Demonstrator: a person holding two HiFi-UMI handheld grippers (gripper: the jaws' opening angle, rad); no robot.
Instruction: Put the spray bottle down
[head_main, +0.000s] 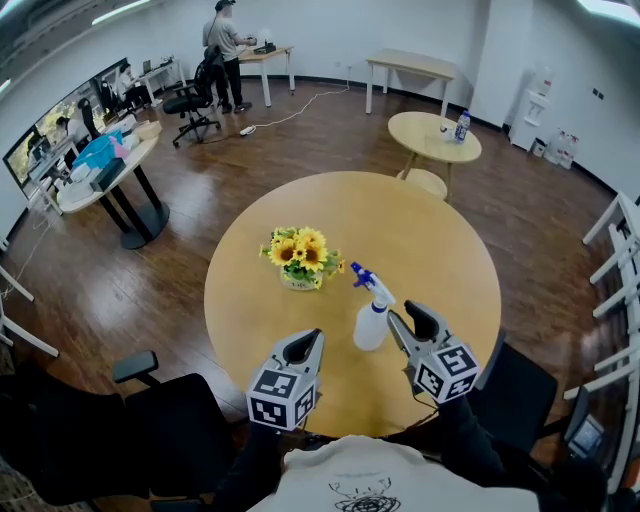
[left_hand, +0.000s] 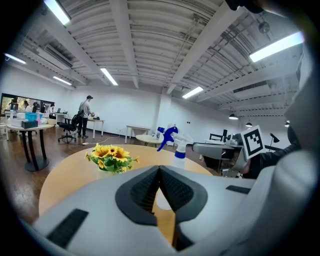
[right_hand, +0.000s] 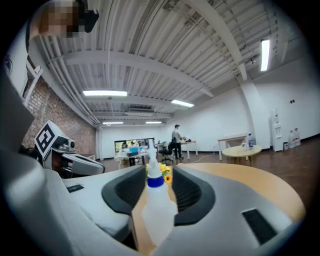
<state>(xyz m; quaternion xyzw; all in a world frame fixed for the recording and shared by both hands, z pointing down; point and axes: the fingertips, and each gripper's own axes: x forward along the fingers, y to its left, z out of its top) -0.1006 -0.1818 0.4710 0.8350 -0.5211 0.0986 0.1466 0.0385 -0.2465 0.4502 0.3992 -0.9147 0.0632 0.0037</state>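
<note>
Nearest the person, the left claw (head_main: 304, 343) hangs over the near edge of the round wooden surface (head_main: 420, 240) with its jaws pressed together, nothing between them. Beside it, the right claw (head_main: 408, 318) is spread, and in the right gripper view the spray bottle (right_hand: 159, 210) stands in the gap between its jaws; whether the pads touch it cannot be told. The bottle is upright on the surface, long axis vertical, with its blue trigger head on top and the nozzle aimed away from the person toward the sunflowers (head_main: 300, 255) just beyond. Farther off stands a small round table (head_main: 425, 140).
</note>
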